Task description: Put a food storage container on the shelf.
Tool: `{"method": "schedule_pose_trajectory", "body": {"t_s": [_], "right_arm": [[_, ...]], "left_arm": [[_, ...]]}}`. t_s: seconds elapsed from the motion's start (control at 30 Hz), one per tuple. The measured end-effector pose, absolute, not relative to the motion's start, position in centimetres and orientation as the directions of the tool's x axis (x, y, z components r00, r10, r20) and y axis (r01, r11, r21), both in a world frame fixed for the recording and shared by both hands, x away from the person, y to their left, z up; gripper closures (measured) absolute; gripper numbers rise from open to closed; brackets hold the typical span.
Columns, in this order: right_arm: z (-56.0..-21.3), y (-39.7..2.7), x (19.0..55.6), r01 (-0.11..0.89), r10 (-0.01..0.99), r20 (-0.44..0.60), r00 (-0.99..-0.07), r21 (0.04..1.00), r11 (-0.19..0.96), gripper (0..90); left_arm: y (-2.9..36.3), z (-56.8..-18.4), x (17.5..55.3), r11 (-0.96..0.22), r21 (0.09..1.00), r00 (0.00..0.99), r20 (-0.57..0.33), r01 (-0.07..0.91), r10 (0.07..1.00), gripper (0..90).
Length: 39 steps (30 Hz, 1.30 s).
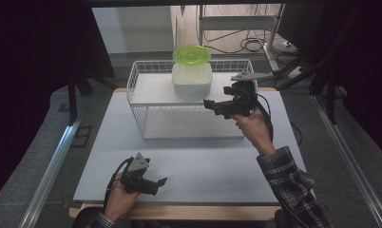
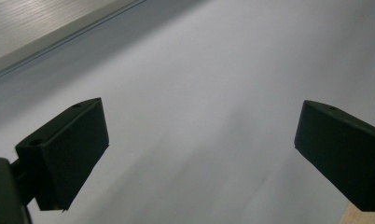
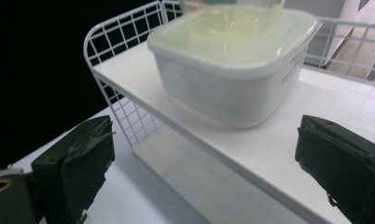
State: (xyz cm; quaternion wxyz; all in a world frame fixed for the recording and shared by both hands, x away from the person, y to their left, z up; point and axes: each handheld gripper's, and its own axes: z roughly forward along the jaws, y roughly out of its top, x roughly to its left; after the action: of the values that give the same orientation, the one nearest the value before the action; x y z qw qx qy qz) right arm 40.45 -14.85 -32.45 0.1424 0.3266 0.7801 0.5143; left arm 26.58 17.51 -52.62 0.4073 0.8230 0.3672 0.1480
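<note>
A white wire rack (image 1: 140,111) stands at the back of the table (image 1: 189,161). On its white top board (image 1: 151,90) sits a white lidded container (image 1: 192,80) with a green bowl (image 1: 191,54) stacked on it. My right gripper (image 1: 212,105) hovers open just right of the container, at the rack's front right, jaws pointing left. In the right gripper view the container (image 3: 232,60) lies ahead of the open gripper (image 3: 204,158), and nothing is between the jaws. My left gripper (image 1: 159,183) rests open near the table's front edge, over bare tabletop (image 2: 223,70) with the jaws (image 2: 199,149) wide apart.
Dark curtains hang at both sides. Metal rails (image 1: 51,166) run along the floor left and right of the table. Behind the rack stand a metal trolley frame (image 1: 236,21) and loose cables (image 1: 251,45). Open tabletop lies between the rack and the front edge.
</note>
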Motion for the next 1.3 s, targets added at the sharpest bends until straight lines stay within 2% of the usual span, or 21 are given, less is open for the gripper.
{"method": "schedule_pose_trajectory", "body": {"t_s": [0.43, 0.9, 1.3], "right_arm": [[-35.1, -14.9, 38.2, 0.318, 0.619, 0.053, -0.784, 0.890, 0.326, 3.4], [-39.9, -15.9, 36.4, 0.328, 0.601, 0.050, -0.797, 0.872, 0.363, 2.0], [-42.3, -17.4, 35.5, 0.355, 0.623, 0.060, -0.780, 0.862, 0.362, 1.6]], "left_arm": [[17.5, -52.7, 26.6, -0.401, 0.780, 0.688, -0.052, 0.481, 0.724, 2.6], [17.5, -52.7, 26.6, -0.401, 0.783, 0.689, -0.048, 0.476, 0.723, 2.3], [17.5, -52.7, 26.5, -0.397, 0.788, 0.689, -0.047, 0.471, 0.724, 2.1]]}}
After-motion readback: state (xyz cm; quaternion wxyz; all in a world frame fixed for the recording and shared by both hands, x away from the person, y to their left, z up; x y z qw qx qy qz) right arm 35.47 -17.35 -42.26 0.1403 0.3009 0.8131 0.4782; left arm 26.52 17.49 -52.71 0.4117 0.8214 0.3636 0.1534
